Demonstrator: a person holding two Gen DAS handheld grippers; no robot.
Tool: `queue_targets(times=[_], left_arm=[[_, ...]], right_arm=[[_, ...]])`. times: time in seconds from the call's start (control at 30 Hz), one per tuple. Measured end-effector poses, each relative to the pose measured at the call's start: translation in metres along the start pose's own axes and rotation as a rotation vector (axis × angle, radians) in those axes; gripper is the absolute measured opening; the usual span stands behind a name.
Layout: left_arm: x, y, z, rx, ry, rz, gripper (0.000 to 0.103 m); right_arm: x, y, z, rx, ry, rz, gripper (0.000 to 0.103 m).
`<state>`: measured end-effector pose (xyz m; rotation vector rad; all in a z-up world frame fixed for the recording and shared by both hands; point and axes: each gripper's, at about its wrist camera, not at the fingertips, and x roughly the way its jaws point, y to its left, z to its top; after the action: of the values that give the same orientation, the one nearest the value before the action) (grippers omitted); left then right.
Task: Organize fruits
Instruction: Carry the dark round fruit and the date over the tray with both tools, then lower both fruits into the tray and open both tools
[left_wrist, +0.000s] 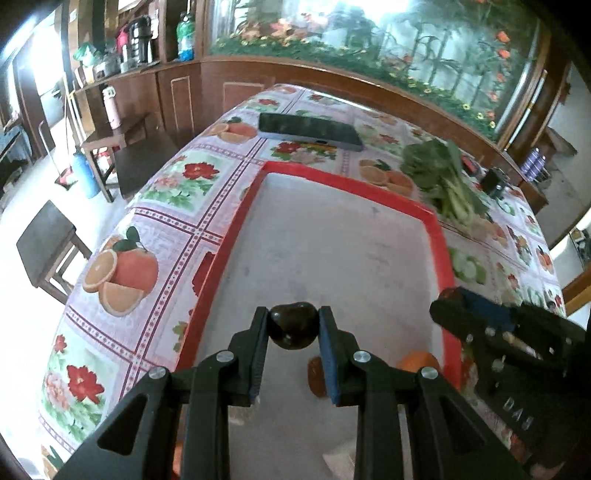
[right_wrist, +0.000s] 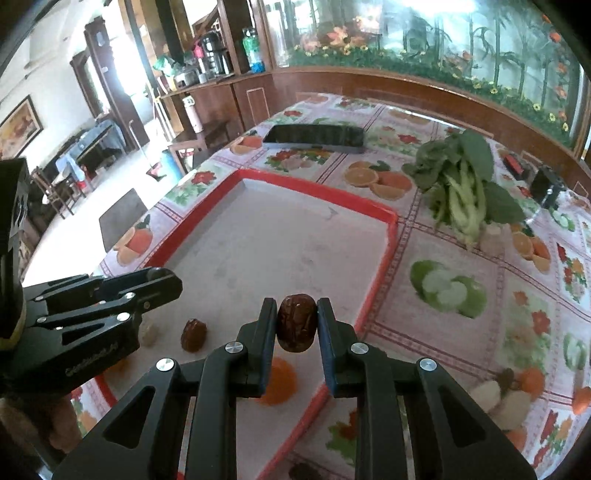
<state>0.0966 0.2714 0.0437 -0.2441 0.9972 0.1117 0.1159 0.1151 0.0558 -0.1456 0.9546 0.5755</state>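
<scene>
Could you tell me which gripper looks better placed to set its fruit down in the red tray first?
Probably the left. The left gripper, holding a dark fruit, hangs well inside the red tray. The right gripper, clamping a brown date, sits nearer the tray's right rim.

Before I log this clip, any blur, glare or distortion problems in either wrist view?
Left wrist view: heavy fisheye bending of the red tray rim; leafy greens smeared by motion blur; the dark fruit in the left tool shows glare spots. Right wrist view: doorway blown out at left; the date in the right tool is sharp.
</scene>
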Motion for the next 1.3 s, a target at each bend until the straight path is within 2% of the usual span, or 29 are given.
queue_targets(times=[0.3, 0.7, 0.77, 0.83, 0.9, 1.07, 1.3], left_arm=[[0.027, 0.004, 0.008, -0.014, 0.044, 0.027, 0.029], [0.039, 0.005, 0.007, -0.007, 0.061, 0.054, 0.031], [0.039, 0.005, 0.007, -0.014, 0.064, 0.054, 0.032], [0.038, 0.005, 0.007, -0.021, 0.069, 0.050, 0.041], [0.038, 0.004, 0.006, -0.023, 0.071, 0.062, 0.048], [0.035, 0.001, 0.002, -0.018, 0.074, 0.065, 0.048], [0.025, -0.002, -0.004, -0.024, 0.069, 0.071, 0.054]], right_arm=[[0.028, 0.008, 0.003, -0.044, 0.048, 0.002, 0.021], [0.048, 0.010, 0.000, -0.082, 0.086, -0.006, 0.022], [0.048, 0.011, 0.000, -0.084, 0.088, -0.007, 0.024], [0.048, 0.010, -0.001, -0.090, 0.091, -0.018, 0.033], [0.047, 0.010, -0.002, -0.095, 0.091, -0.022, 0.033], [0.038, 0.005, -0.004, -0.085, 0.083, -0.037, 0.033], [0.017, 0.001, -0.008, -0.054, 0.064, -0.027, 0.033]])
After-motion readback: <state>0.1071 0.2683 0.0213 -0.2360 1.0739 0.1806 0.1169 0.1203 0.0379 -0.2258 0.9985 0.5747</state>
